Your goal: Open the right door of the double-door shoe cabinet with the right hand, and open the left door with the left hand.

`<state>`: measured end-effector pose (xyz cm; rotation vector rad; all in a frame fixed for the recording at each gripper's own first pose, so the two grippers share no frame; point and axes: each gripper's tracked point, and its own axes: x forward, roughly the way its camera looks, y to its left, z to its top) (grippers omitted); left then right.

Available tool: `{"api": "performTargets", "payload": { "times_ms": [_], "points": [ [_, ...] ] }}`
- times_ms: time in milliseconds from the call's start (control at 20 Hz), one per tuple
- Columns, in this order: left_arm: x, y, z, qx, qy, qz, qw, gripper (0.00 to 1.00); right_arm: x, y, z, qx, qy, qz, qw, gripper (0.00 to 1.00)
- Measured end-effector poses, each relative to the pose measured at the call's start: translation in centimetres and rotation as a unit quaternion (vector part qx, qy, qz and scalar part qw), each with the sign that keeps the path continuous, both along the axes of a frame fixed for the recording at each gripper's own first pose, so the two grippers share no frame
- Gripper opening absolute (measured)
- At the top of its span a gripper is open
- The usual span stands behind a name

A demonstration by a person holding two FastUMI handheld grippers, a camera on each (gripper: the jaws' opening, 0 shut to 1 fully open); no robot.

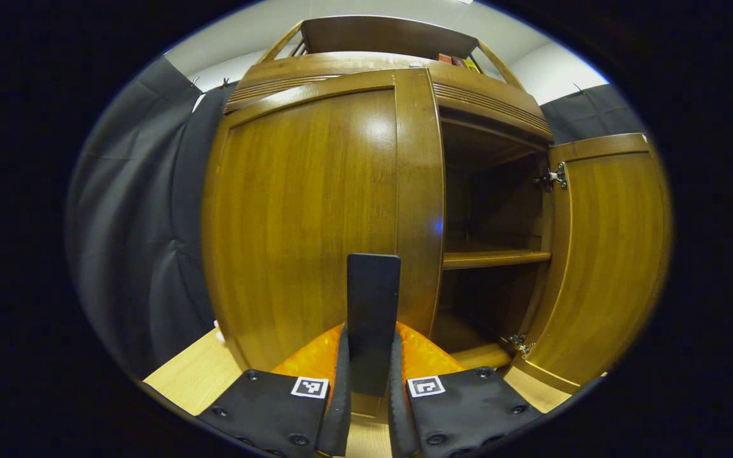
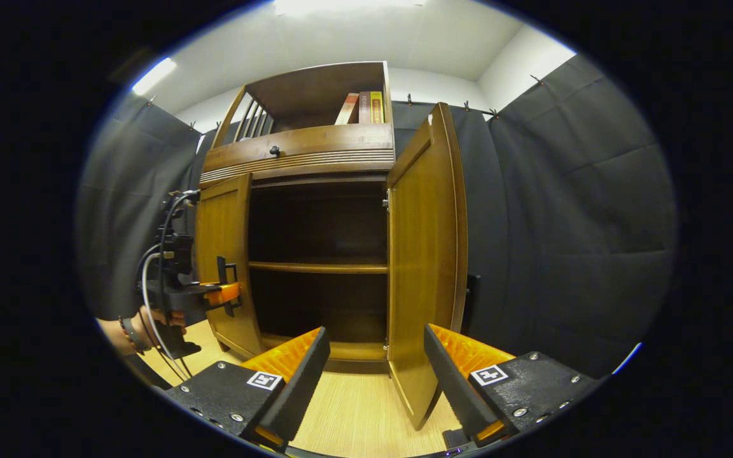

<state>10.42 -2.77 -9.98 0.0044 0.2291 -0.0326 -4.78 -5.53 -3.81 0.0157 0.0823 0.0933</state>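
Glossy wooden shoe cabinet

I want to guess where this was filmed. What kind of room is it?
It looks like a recording booth made to look like home, not a real house. Black cloth hangs all round as walls, one wooden shoe cabinet with books on top stands on a pale wood floor, and a person's hand holds a gripper.
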Motion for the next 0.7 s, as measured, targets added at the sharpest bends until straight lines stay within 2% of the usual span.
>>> {"api": "performTargets", "payload": {
  "times_ms": [300,500,650,700],
  "points": [
    [-5.4,3.9,1.3,0.001,0.007,0.010,1.000,0.31,1.0,2.0,-0.2,-0.004,0.007,0.015,1.000,0.92],
    [-8.7,7.6,2.3,0.018,-0.003,0.048,0.999,0.31,1.2,2.9,-0.1,-0.007,0.005,0.014,1.000,0.92],
    [-10.3,10.2,2.8,0.037,-0.008,0.057,0.998,0.31,2.0,3.7,-0.1,-0.010,0.005,0.014,1.000,0.92],
    [-11.2,11.3,3.1,0.040,-0.007,0.071,0.997,0.27,2.2,4.0,-0.1,-0.013,0.005,0.013,1.000,0.92]
  ]
}}
